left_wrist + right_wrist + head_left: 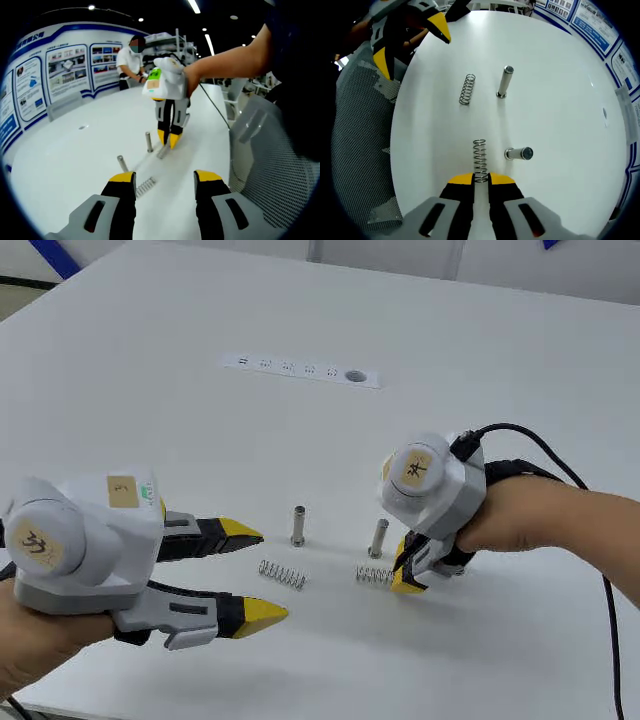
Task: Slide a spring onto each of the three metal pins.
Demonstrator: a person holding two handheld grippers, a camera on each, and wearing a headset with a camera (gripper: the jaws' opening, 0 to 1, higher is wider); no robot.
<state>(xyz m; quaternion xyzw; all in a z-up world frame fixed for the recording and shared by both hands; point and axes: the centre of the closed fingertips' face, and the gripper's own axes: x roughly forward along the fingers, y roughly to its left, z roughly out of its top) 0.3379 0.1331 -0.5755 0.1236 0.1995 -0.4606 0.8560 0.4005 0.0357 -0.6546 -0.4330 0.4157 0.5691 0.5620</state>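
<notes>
White counter (150, 390): plain matte top, broad, its far edge curving in both gripper views; every part listed below stands or lies on it.
power strip (300, 370): white, set flat in the counter well beyond the pins; a row of sockets with one round opening at its right end.
room: blue-and-white wall panels (65, 65) on a curved wall, bright ceiling lights (195, 6), a grey mesh chair back (270, 150) beside the counter edge, and a person (131, 62) in a white top standing at the far end.
left pin (298, 525): metal, upright on the counter, bare.
right pin (378, 538): metal, upright, bare; near the left pin.
loose spring (282, 574): lying flat in front of the left pin, between the two grippers, touching neither.
held spring (479, 157): stretched out low beside the base of the right pin; its free end points toward the loose spring.
right gripper (481, 179): yellow-tipped jaws drawn almost together, nipping one end of the held spring; tips down at the counter, just beside the right pin.
left gripper (165, 176): yellow-tipped jaws spread wide with nothing between them; tips aimed toward the loose spring.
black cable (560, 465): runs from the right gripper over the person's forearm and out of the frame.
hard to make out: the writing on the wall panels is too small to read; the end coils of the held spring are hidden between the jaw tips; in the head view the right gripper's body covers most of its jaws; whether the held spring rests on the counter or is lifted off it cannot be told.
</notes>
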